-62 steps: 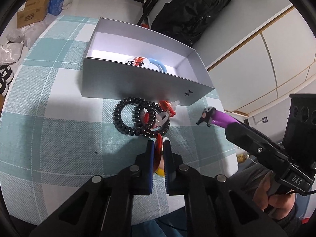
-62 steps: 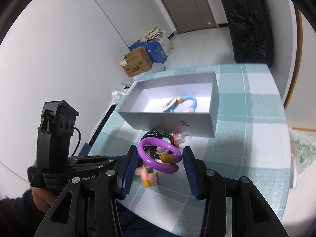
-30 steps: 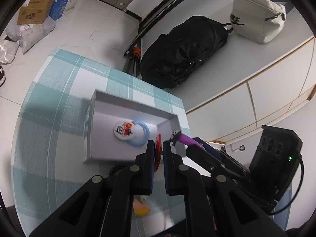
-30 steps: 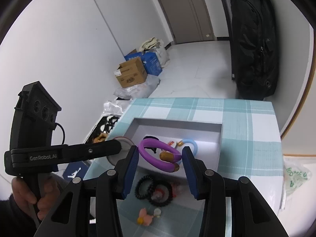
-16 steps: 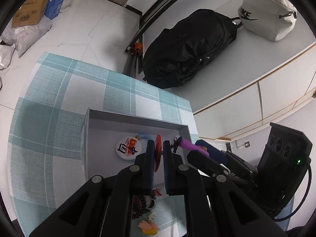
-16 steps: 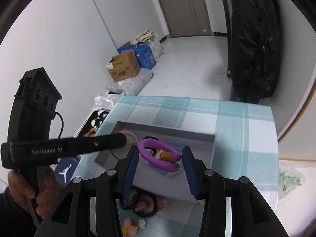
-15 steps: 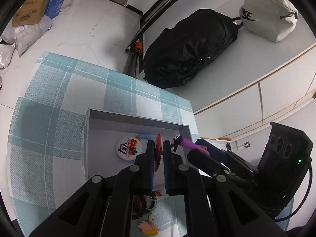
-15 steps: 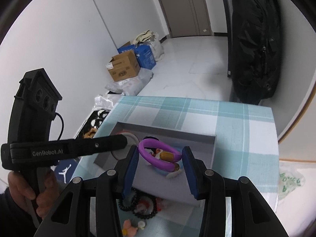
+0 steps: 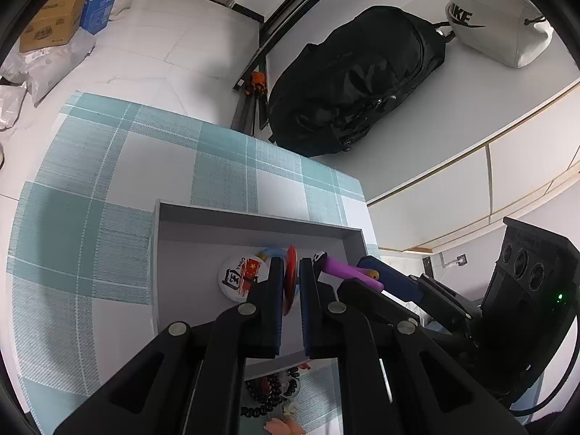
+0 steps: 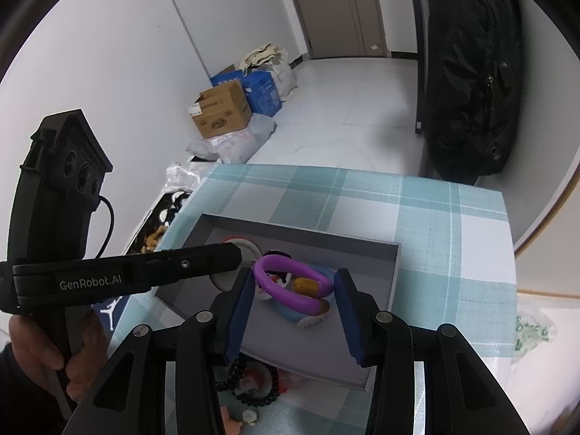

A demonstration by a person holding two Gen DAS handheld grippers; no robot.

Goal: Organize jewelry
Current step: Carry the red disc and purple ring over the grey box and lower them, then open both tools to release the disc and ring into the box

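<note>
Over the box (image 9: 250,221) on the checked table (image 9: 90,188), I held both grippers.
My right gripper (image 10: 291,290) clamped a purple ring (image 10: 286,279) above the box floor; my left gripper (image 9: 290,282) pinched a red disc (image 9: 290,272) edge-on beside a badge (image 9: 239,277). Black beads (image 10: 261,388) lay outside, against the near wall.

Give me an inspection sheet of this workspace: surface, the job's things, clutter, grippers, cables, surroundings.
Surface: table under a teal checked cloth.
Job's things: open grey box holding a round badge and a blue ring; black bead bracelets on the cloth in front of it.
Clutter: nothing seen.
Grippers: left gripper shut on a red disc; right gripper shut on a purple ring; both over the box.
Cables: black lead from the left gripper's handle.
Surroundings: black backpack, cardboard box, white floor.
</note>
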